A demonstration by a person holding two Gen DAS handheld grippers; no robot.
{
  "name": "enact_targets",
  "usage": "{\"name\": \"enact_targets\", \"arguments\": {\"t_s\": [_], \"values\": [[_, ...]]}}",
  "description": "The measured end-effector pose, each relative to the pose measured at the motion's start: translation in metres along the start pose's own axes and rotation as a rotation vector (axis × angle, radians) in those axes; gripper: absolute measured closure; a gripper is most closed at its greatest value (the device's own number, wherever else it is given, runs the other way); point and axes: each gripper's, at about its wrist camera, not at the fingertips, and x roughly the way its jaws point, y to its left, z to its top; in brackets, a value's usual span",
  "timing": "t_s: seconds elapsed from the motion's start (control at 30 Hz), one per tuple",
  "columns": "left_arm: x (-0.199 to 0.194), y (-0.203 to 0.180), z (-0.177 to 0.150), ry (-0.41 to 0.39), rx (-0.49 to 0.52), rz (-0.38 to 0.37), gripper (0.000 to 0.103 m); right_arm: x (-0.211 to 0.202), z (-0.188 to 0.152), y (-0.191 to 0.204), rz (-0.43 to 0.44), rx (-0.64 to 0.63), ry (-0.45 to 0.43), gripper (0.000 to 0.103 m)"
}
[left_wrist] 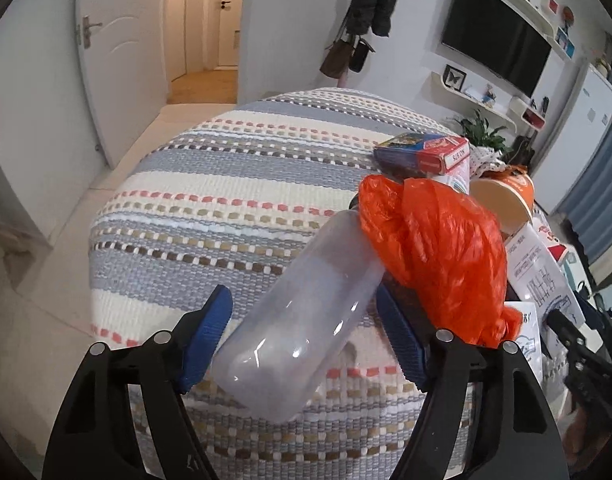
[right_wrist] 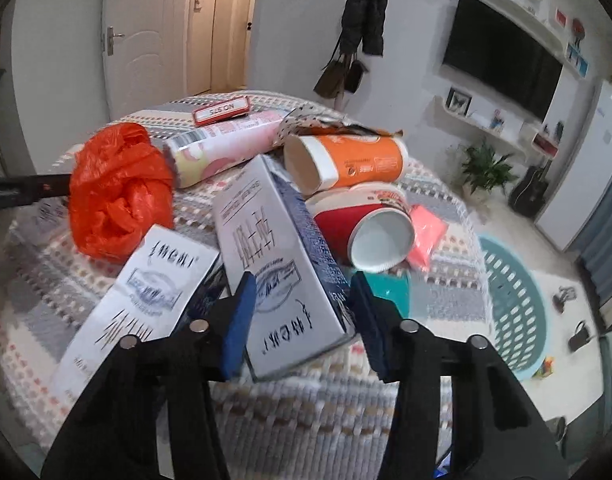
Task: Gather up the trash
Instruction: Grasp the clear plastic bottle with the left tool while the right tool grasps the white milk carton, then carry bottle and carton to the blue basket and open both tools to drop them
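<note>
Left claw [left_wrist: 304, 304] first: it stands fairly wide with the clear bottle [left_wrist: 302, 320] lying slantwise between the pads, neck tucked against the orange bag [left_wrist: 433, 256], and I see a gap on the left pad, so no grip yet. That is the worry. The bottle is round, slick and crooked to the claw, so a squeeze off its middle could squirt it out, and from there it could roll off the near edge of the tabletop [left_wrist: 226, 216]. The right pad sits right under the orange bag too, so it may pinch plastic film along with the bottle. Over to the right claw [right_wrist: 304, 284]: narrow, clamped on the near end of the tall milk carton [right_wrist: 274, 260], which stretches away to the right of the orange bag. Held by one end like that, the carton looks likely to pivot on the lift. A second carton [right_wrist: 146, 292], just below the orange bag, lies against it and could get dragged along. The red cup [right_wrist: 365, 232] and orange cup [right_wrist: 345, 160], further right of the bag, lie on their sides near the carton's far end, so a swing could send them rolling. The teal basket [right_wrist: 513, 300] waits on the floor, well beyond them.
</note>
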Motion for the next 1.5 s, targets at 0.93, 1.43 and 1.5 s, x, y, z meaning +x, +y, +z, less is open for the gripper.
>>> {"name": "enact_targets", "arguments": {"t_s": [0.93, 1.43, 1.5], "values": [[-0.018, 0.015, 0.009, -0.115, -0.028, -0.16, 0.058, 0.03, 0.03, 0.013, 0.064, 0.021, 0.079, 0.05], [-0.077, -0.081, 0.051, -0.27, 0.136, -0.244, 0.058, -0.053, 0.074, -0.056, 0.016, 0.124, -0.164, 0.05], [-0.078, -0.099, 0.057, -0.273, 0.161, -0.26, 0.058, -0.059, 0.076, -0.076, -0.014, 0.151, -0.181, 0.05]]}}
